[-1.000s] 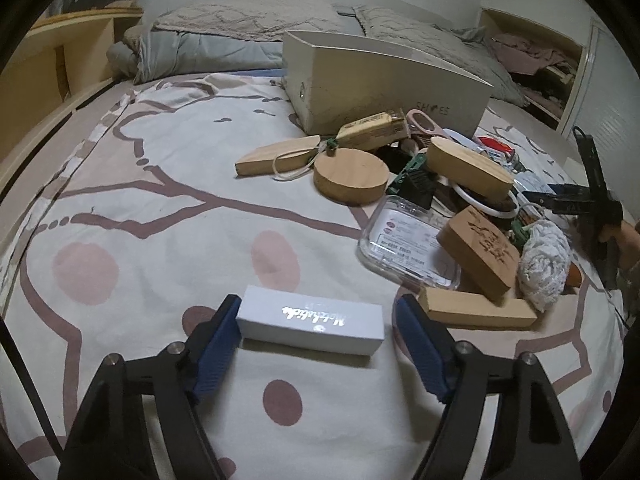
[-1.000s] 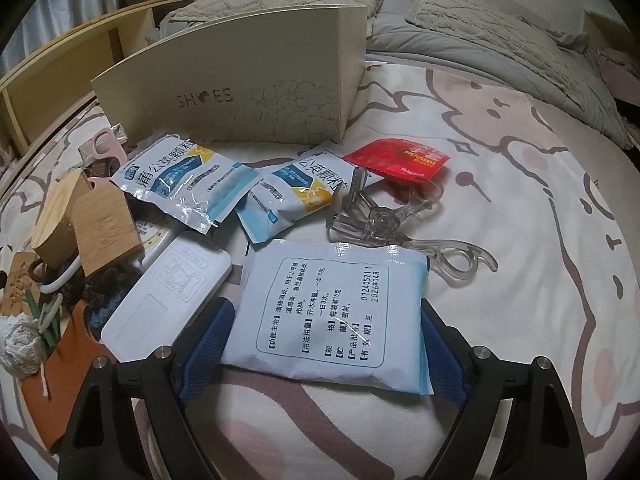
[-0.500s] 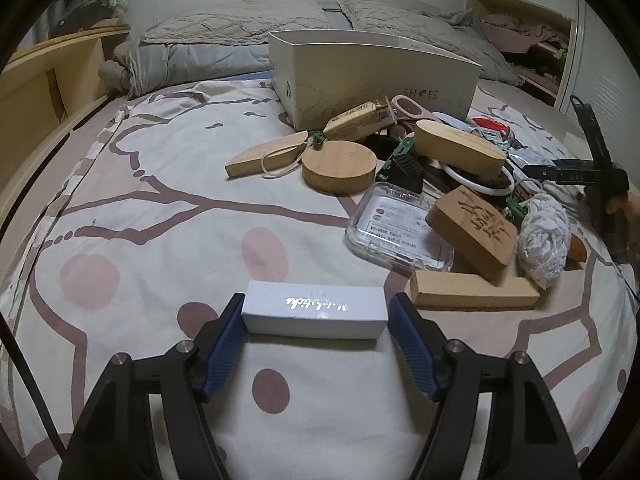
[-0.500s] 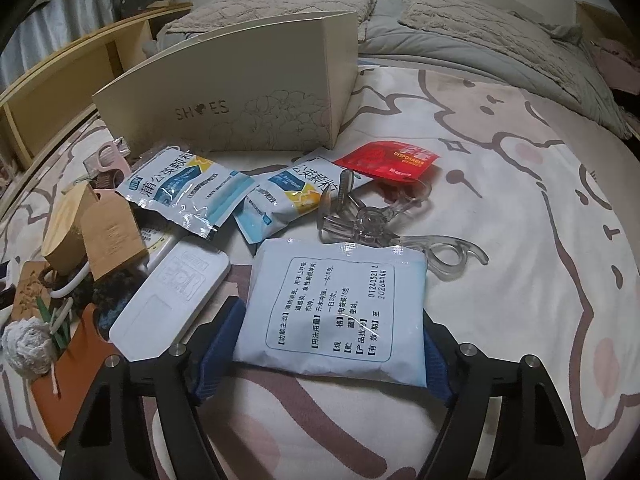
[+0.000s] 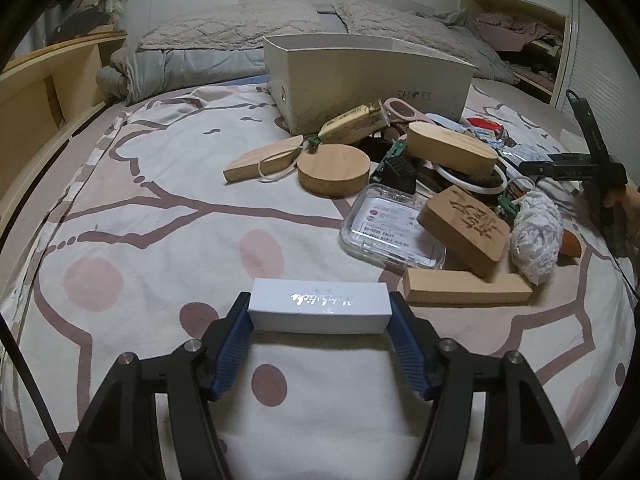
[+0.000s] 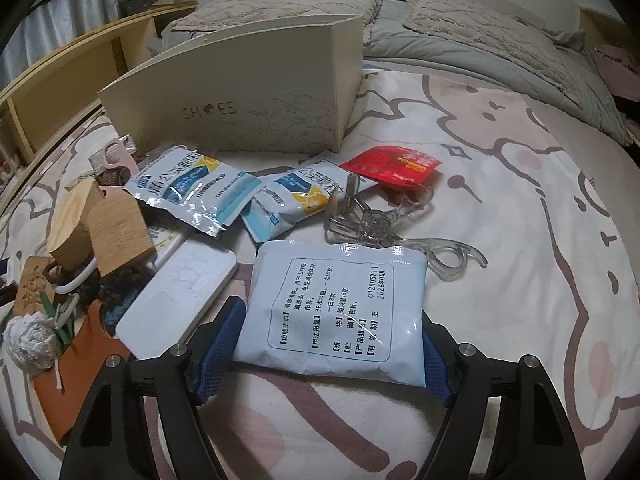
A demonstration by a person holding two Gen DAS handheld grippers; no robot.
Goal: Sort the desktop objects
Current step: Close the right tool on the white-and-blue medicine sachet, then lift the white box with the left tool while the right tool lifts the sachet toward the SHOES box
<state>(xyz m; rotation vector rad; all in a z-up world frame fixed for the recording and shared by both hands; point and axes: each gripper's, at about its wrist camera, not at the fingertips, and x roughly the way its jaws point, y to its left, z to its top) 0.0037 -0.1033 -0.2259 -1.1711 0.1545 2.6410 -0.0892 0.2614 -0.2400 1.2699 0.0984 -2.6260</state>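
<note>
Bedspread (image 5: 160,208); open-topped shoe box (image 5: 360,80)

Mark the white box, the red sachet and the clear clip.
white box (image 5: 319,312), left wrist view, front face.
red sachet (image 6: 394,165), right wrist view, middle of the foil.
clear clip (image 6: 378,222), right wrist view, pivot.

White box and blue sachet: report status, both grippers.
Left gripper shut on white box, jaws just closed. Right gripper pressing pale blue sachet by its sides. Shoe box beyond the wooden clutter; clear clip ahead of sachet.
</note>
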